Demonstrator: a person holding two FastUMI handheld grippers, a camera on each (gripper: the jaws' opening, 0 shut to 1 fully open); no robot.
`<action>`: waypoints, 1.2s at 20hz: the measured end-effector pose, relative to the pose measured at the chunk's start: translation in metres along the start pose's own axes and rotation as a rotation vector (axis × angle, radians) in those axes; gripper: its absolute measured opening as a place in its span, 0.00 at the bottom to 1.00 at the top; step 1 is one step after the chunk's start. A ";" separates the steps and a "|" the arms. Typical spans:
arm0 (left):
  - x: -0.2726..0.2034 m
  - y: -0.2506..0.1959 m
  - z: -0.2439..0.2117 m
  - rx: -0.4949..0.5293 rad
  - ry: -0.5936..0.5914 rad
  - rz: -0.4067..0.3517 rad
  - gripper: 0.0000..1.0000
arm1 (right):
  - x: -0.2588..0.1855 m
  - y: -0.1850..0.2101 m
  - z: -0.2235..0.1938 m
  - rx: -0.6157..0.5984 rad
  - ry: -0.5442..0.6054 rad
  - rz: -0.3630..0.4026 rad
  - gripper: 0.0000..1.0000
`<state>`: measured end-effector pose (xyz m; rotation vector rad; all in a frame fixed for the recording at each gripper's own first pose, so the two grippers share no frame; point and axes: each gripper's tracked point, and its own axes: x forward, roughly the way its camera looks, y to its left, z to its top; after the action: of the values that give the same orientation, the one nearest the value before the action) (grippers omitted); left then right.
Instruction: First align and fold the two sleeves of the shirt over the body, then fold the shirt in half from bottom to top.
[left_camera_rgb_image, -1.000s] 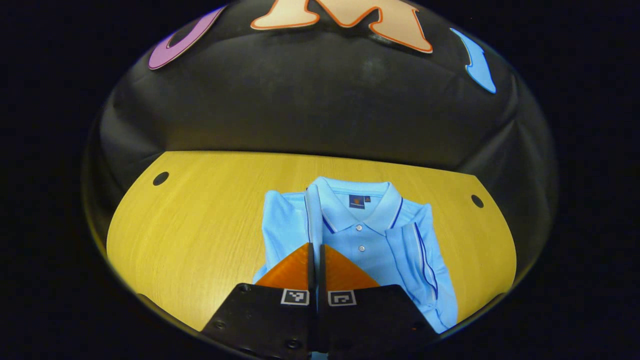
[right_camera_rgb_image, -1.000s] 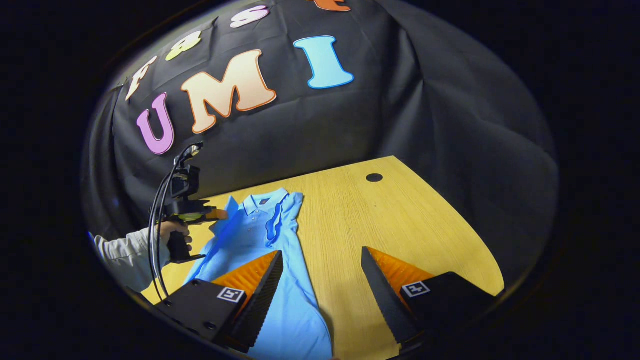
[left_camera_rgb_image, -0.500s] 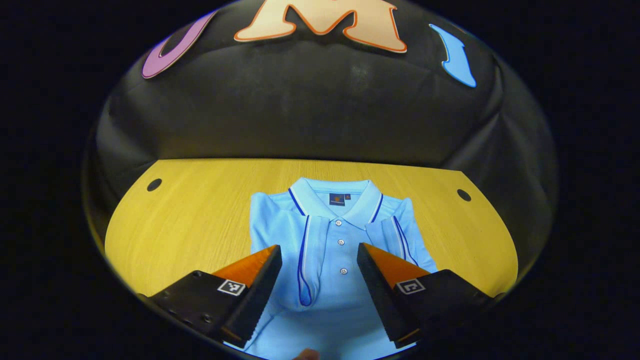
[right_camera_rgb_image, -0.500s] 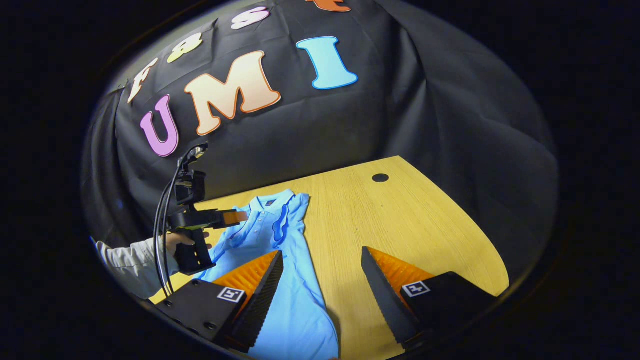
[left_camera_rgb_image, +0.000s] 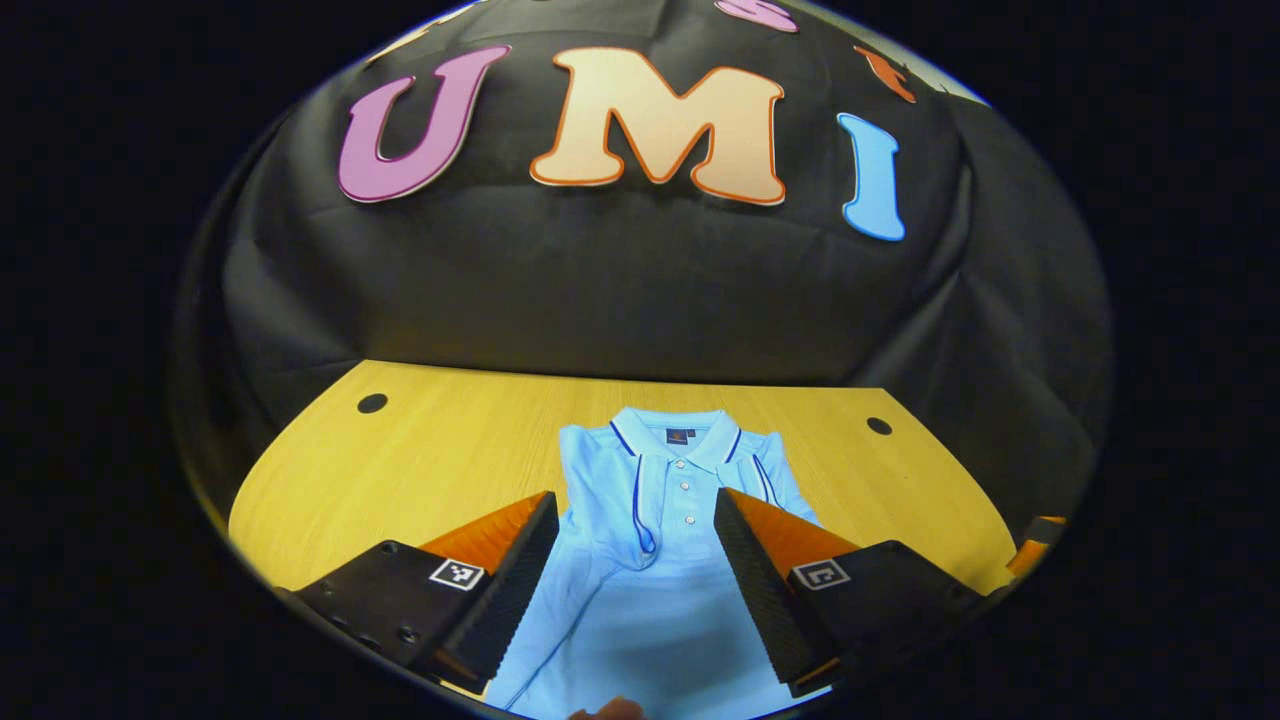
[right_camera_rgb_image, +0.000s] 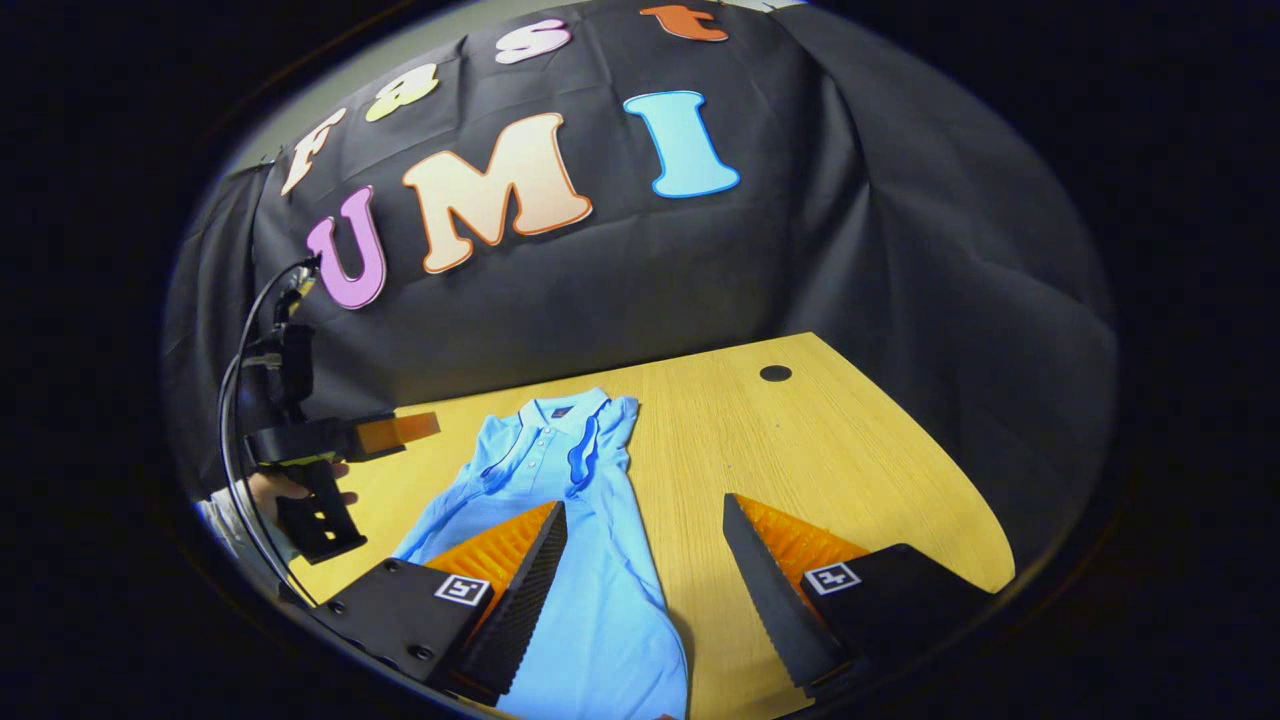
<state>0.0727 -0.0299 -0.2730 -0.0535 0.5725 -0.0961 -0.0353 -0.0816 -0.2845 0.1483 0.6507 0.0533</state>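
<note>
A light blue polo shirt (left_camera_rgb_image: 668, 560) lies flat on the yellow wooden table (left_camera_rgb_image: 450, 450), collar toward the booth wall. Both sleeves are laid over its body, their dark-trimmed edges flanking the button placket. My left gripper (left_camera_rgb_image: 635, 497) hovers open above the shirt's lower chest, with nothing between its fingers. In the right gripper view the shirt (right_camera_rgb_image: 570, 480) runs from the collar down to the bottom edge. My right gripper (right_camera_rgb_image: 643, 503) stands open over the shirt's right side and the bare table. The left gripper (right_camera_rgb_image: 398, 431) appears at the far left, held by a hand (right_camera_rgb_image: 268, 490), raised off the shirt.
The table (right_camera_rgb_image: 820, 450) has round cable holes (left_camera_rgb_image: 372, 403) (left_camera_rgb_image: 879, 425) (right_camera_rgb_image: 775, 373) near its back corners. The black cloth wall rises right behind the table. Bare wood lies on both sides of the shirt. A part of the right gripper (left_camera_rgb_image: 1037, 540) shows at the right edge.
My left gripper went from shut on the left sleeve to open, leaving the sleeve on the body, then pulled back and up from the shirt. The right gripper barely moved.
</note>
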 end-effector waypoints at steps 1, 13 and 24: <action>-0.013 0.006 0.000 0.007 -0.010 0.009 0.95 | -0.004 0.003 0.000 -0.010 -0.004 0.005 0.98; -0.144 0.035 -0.097 0.100 0.074 0.056 0.95 | -0.062 0.028 -0.063 -0.121 0.038 0.043 0.98; -0.206 0.067 -0.216 0.154 0.279 0.127 0.95 | -0.090 0.007 -0.162 -0.165 0.219 -0.012 0.98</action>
<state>-0.2116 0.0529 -0.3482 0.1486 0.8439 -0.0237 -0.2049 -0.0634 -0.3568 -0.0214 0.8623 0.1127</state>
